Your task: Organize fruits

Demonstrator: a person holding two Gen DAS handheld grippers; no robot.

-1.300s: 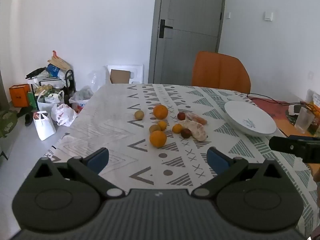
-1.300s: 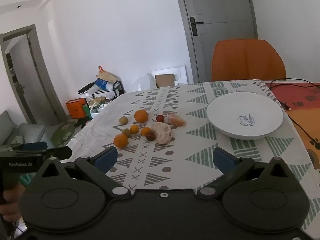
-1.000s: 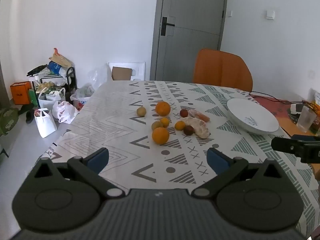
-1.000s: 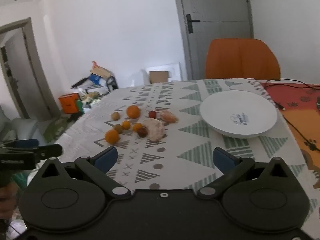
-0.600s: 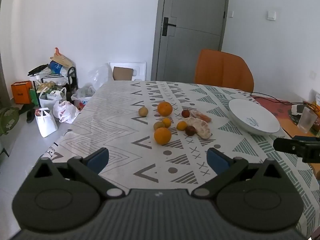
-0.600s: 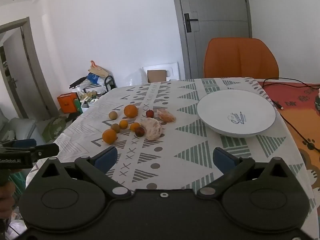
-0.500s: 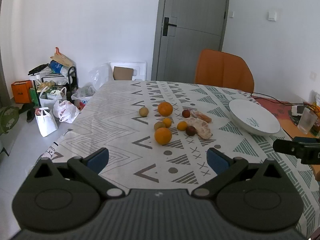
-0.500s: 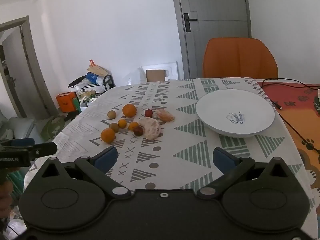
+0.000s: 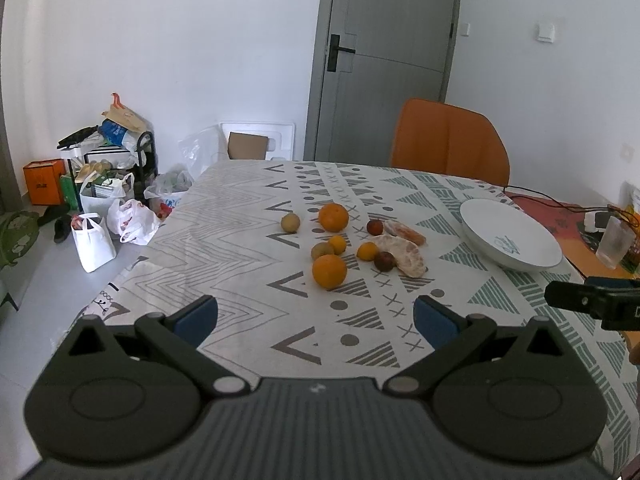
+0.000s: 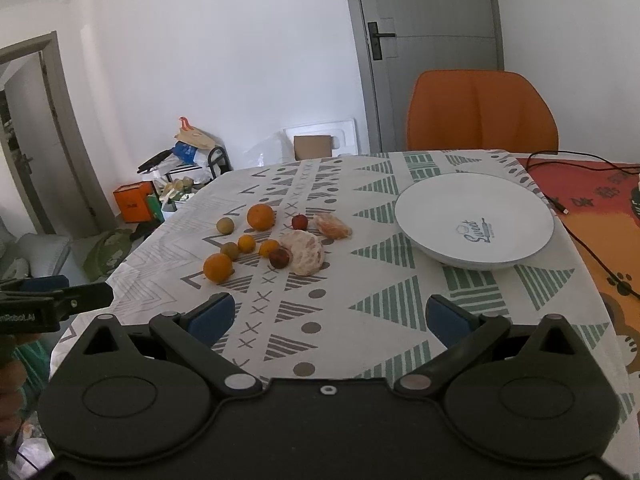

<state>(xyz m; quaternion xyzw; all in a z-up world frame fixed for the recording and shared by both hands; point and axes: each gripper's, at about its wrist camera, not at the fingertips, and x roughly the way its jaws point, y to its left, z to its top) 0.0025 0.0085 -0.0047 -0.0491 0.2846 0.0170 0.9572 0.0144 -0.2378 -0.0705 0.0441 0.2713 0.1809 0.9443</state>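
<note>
Several fruits lie in a loose group on the patterned tablecloth (image 9: 240,248): two big oranges (image 9: 329,271) (image 9: 333,217), small oranges, dark red fruits (image 9: 384,261), greenish fruits (image 9: 290,222) and peeled citrus pieces (image 9: 404,254). The group also shows in the right wrist view (image 10: 264,240). An empty white plate (image 9: 510,240) (image 10: 474,222) sits to their right. My left gripper (image 9: 316,320) is open and empty, above the near table edge. My right gripper (image 10: 326,316) is open and empty, short of the plate and the fruits.
An orange chair (image 9: 450,142) stands at the table's far side, before a grey door (image 9: 384,60). A black cable (image 10: 576,208) and an orange mat (image 10: 600,208) lie right of the plate. A glass (image 9: 612,242) stands at the far right. Bags and boxes (image 9: 100,200) clutter the floor on the left.
Both grippers have drawn back and risen slightly, so the fruits and plate look a little farther off. Both stay open. Nothing on the table has moved.
</note>
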